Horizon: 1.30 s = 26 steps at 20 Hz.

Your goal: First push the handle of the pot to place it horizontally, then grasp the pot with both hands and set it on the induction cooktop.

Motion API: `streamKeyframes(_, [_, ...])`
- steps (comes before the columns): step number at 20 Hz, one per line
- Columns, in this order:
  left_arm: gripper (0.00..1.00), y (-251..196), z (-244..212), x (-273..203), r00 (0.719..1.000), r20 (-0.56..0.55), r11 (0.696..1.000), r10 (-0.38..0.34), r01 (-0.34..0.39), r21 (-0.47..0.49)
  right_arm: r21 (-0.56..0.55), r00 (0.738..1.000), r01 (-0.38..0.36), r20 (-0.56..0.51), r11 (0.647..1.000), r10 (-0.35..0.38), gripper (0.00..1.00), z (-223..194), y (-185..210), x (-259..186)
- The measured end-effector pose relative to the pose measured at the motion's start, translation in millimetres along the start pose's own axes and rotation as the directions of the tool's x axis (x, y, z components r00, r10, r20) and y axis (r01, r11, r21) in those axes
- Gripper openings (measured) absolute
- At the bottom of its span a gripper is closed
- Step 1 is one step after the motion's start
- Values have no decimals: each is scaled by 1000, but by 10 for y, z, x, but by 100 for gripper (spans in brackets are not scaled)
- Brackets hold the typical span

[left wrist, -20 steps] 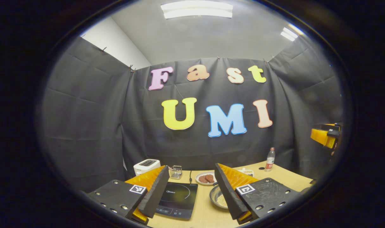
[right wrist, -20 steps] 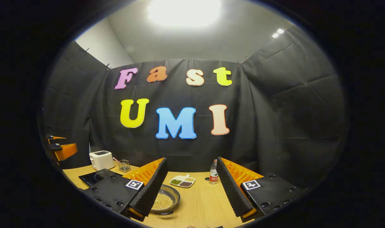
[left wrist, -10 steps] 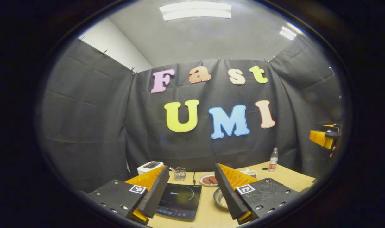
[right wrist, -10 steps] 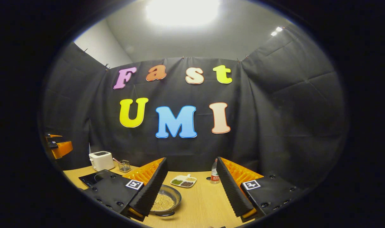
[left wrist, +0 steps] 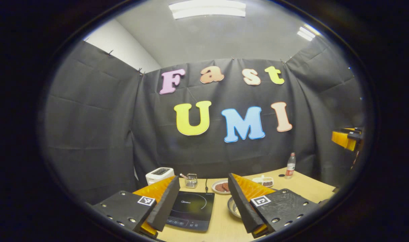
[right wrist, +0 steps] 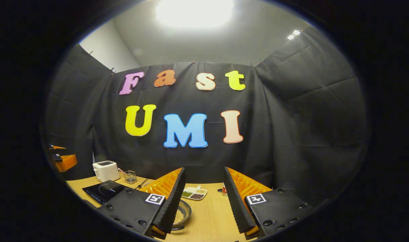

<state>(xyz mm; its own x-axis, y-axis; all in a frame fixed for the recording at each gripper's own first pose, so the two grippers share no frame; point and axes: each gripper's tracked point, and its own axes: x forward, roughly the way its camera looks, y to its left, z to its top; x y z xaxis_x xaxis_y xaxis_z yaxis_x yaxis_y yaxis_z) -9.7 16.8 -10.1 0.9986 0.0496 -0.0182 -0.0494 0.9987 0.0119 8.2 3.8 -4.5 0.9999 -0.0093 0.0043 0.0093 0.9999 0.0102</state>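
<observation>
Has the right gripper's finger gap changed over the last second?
Yes. In the right gripper view the right gripper has its fingers closer together now, though still apart and holding nothing. They now hide most of the bottle by the sectioned dish.

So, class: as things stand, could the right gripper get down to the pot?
Probably yes. The right gripper is open and holds nothing, the pot sits on the table just below its left finger, and nothing lies between them. The pot's handle is hard to make out.

Table (right wrist: pixel 211 215): your matt wood grain.
Induction cooktop (left wrist: pixel 191 208): your glossy black glass.
Pot (right wrist: pixel 182 215): shiny metal.
Fingers (right wrist: pixel 172 201): ribbed matt foam.
</observation>
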Motion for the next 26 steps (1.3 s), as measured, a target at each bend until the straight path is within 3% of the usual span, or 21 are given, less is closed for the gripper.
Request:
streamKeyframes(2, [88,8,-8,-5,1000,-1,1000,-1,1,4,-11,1000,-8,-7,1000,8,64,-20,37,-4])
streamKeyframes(5, [88,18,-11,-1,1000,1,1000,-4,4,11,-35,1000,-3,-16,999,3,64,-36,39,1])
streamKeyframes(6, [87,22,4,3,1000,4,1000,-4,4,13,-34,1000,-5,-13,999,4,40,-20,57,16])
streamKeyframes(8, [85,37,21,6,1000,6,1000,-5,5,18,-33,1000,-15,-14,999,15,34,-14,124,18])
streamKeyframes(10, [85,59,13,16,1000,10,1000,-3,3,20,-33,999,-39,-18,999,39,34,-9,184,19])
streamKeyframes(11, [90,63,26,22,1000,13,1000,-2,2,21,-31,1000,-28,-12,999,28,34,20,137,19])
streamKeyframes(12, [87,72,34,32,1000,14,1000,-3,3,21,-24,999,-44,-15,999,44,17,3,181,63])
streamKeyframes(14, [90,88,25,41,1000,13,1000,-5,5,21,-25,999,-46,-22,999,45,19,-28,234,59])
streamKeyframes(16, [87,124,13,44,1000,15,1000,-2,1,21,-50,1000,3,1,999,-3,5,54,130,70])
streamKeyframes(21, [85,278,-12,72,1000,19,1000,10,-11,15,-53,997,-70,-39,996,68,0,-77,413,67])
streamKeyframes(26, [87,451,-51,67,1000,23,1000,-5,5,-3,-81,990,-120,-82,989,114,2,-199,727,60])
